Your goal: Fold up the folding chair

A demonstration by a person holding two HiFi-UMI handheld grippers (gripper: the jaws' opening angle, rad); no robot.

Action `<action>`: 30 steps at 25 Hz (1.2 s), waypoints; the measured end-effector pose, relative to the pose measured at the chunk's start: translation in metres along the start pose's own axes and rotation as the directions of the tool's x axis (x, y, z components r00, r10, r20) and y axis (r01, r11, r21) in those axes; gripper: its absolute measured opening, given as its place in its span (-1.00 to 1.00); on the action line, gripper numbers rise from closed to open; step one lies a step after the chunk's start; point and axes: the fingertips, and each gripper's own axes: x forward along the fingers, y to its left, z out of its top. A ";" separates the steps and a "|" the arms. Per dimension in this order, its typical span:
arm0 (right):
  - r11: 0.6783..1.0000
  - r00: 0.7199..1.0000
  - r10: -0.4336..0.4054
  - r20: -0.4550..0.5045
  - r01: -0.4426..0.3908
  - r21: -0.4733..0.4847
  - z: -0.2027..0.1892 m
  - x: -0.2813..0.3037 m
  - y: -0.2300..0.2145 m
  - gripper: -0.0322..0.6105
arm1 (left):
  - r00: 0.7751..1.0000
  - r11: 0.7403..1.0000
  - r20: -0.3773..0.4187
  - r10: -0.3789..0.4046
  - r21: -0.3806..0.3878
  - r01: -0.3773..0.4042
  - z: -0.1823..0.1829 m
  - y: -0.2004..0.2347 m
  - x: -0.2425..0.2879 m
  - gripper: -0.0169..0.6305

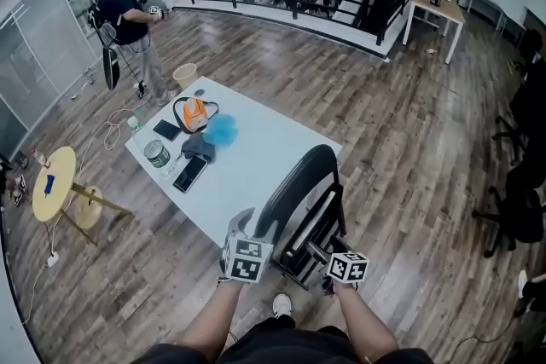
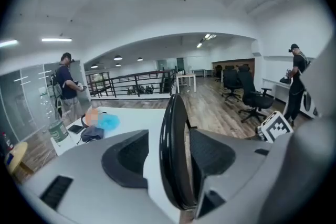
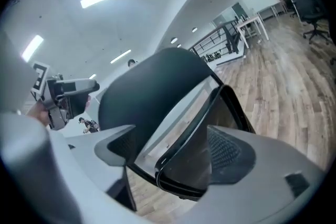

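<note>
On the white counter (image 1: 264,151) a phone (image 1: 189,173), a green can (image 1: 157,153), a blue cloth (image 1: 222,130) and an orange bag (image 1: 194,113) are laid; a person (image 1: 126,13) is seen standing beyond.

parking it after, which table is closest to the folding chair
The white table, right beside the chair; the round yellow table and far desk stand apart.

Far desk (image 1: 450,14) items too small

Folding chair (image 1: 300,187) just beside table (image 1: 264,141)
</note>
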 end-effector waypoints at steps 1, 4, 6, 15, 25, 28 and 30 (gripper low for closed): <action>0.999 1.000 0.007 0.030 -0.006 -0.038 0.008 -0.021 0.005 0.37 | 1.000 1.000 0.021 0.008 -0.028 -0.007 0.001 -0.011 -0.014 -0.21; 0.982 0.993 0.035 0.113 -0.013 -0.188 0.027 -0.088 0.021 0.37 | 0.995 0.993 0.096 -0.019 -0.118 0.030 0.003 -0.062 -0.048 -0.22; 0.957 0.987 0.060 0.151 -0.014 -0.289 0.034 -0.136 0.030 0.37 | 0.987 0.984 0.159 -0.023 -0.170 0.050 0.004 -0.100 -0.067 -0.33; 0.804 0.911 -0.036 0.411 0.271 -0.530 0.033 -0.337 0.018 -0.85 | 0.944 0.967 0.328 0.021 -0.247 0.064 -0.012 -0.256 -0.148 -0.92; 0.774 0.885 -0.066 0.461 0.337 -0.536 -0.002 -0.445 0.028 -0.86 | 0.941 0.969 0.337 0.024 -0.238 0.060 -0.052 -0.350 -0.215 -0.93; 0.771 0.880 -0.056 0.472 0.338 -0.539 -0.010 -0.458 0.046 -0.86 | 0.940 0.973 0.340 0.009 -0.220 0.070 -0.057 -0.359 -0.230 -0.93; 0.768 0.877 -0.051 0.478 0.341 -0.542 -0.015 -0.461 0.060 -0.86 | 0.937 0.975 0.348 0.000 -0.206 0.077 -0.060 -0.359 -0.240 -0.93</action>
